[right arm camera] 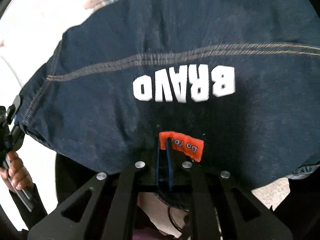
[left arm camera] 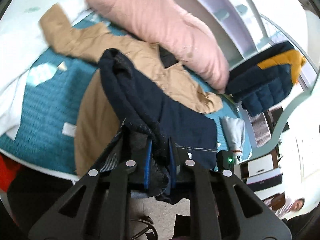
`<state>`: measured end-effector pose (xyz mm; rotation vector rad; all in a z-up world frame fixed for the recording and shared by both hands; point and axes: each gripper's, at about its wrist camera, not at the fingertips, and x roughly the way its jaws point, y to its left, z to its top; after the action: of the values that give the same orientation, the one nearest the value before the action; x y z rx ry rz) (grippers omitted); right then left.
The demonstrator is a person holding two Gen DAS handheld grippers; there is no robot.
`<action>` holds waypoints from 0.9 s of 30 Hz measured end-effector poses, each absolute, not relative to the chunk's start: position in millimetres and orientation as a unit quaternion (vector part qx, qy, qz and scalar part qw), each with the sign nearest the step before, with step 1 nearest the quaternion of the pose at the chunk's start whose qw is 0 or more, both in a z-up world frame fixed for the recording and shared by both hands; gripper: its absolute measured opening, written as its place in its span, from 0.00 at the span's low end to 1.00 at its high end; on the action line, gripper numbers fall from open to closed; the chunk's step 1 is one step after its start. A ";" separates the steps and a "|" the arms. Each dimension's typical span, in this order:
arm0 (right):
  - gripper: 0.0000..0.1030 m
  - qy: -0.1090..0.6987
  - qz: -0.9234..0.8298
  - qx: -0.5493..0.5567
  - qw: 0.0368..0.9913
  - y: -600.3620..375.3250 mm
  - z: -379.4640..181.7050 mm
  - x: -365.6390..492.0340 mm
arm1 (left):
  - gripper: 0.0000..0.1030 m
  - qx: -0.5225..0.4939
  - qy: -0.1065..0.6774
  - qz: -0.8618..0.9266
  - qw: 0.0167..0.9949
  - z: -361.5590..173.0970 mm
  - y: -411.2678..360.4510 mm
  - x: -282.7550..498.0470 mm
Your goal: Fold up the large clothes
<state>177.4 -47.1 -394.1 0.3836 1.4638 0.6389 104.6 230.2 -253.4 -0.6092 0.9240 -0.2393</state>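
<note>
A navy garment (left arm camera: 140, 92) hangs lifted above the bed, and its bunched edge sits pinched between the blue pads of my left gripper (left arm camera: 160, 142), which is shut on it. In the right wrist view the same navy garment (right arm camera: 160, 40) fills the frame, with white "BRAVO" lettering (right arm camera: 184, 85) upside down and an orange label (right arm camera: 188, 147). My right gripper (right arm camera: 163, 143) is shut on the fabric right at that label. At the far left a hand (right arm camera: 16, 170) holds the left gripper (right arm camera: 14, 110) at the garment's stitched side seam.
A tan jacket (left arm camera: 124, 46) lies spread on a teal blanket (left arm camera: 44, 100). A pink pillow (left arm camera: 160, 26) rests behind it, with a navy and yellow puffer jacket (left arm camera: 266, 80) to the right. White bedding (left arm camera: 16, 40) is at the left. A person (left arm camera: 288, 204) is at the lower right.
</note>
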 end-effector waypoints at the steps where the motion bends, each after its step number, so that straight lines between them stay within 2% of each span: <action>1: 0.08 0.646 0.286 0.178 0.685 -54.1 -391.8 177.0 | 0.14 -0.281 0.437 -0.118 0.846 -249.9 224.6 106.9; 12: 0.10 0.531 0.312 0.266 0.742 -135.5 -331.1 173.7 | 0.14 -0.197 0.437 -0.222 0.849 -216.4 101.4 148.2; 13: 0.21 0.522 0.313 0.266 0.748 -137.7 -325.9 170.7 | 0.14 -0.194 0.438 -0.228 0.848 -215.7 93.1 152.0; 14: 0.41 0.509 0.315 0.259 0.758 -145.7 -317.8 166.9 | 0.14 -0.190 0.440 -0.237 0.845 -214.8 81.1 157.3; 15: 0.51 0.500 0.312 0.253 0.767 -151.9 -310.6 162.1 | 0.14 -0.185 0.440 -0.242 0.845 -213.5 72.6 159.8; 16: 0.56 0.494 0.311 0.250 0.772 -149.4 -305.0 154.8 | 0.14 -0.174 0.440 -0.250 0.845 -211.8 59.6 163.5; 19: 0.63 0.467 0.339 0.256 0.776 -148.5 -290.7 138.4 | 0.14 -0.166 0.446 -0.268 0.838 -211.6 35.8 172.2; 27: 0.64 0.432 0.384 0.221 0.786 -122.3 -265.0 147.3 | 0.14 -0.149 0.463 -0.286 0.825 -216.4 -0.5 180.5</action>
<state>147.3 -122.3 -265.0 0.4763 0.9325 0.8270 180.5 -0.5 -216.4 -0.3171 0.9839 -0.6087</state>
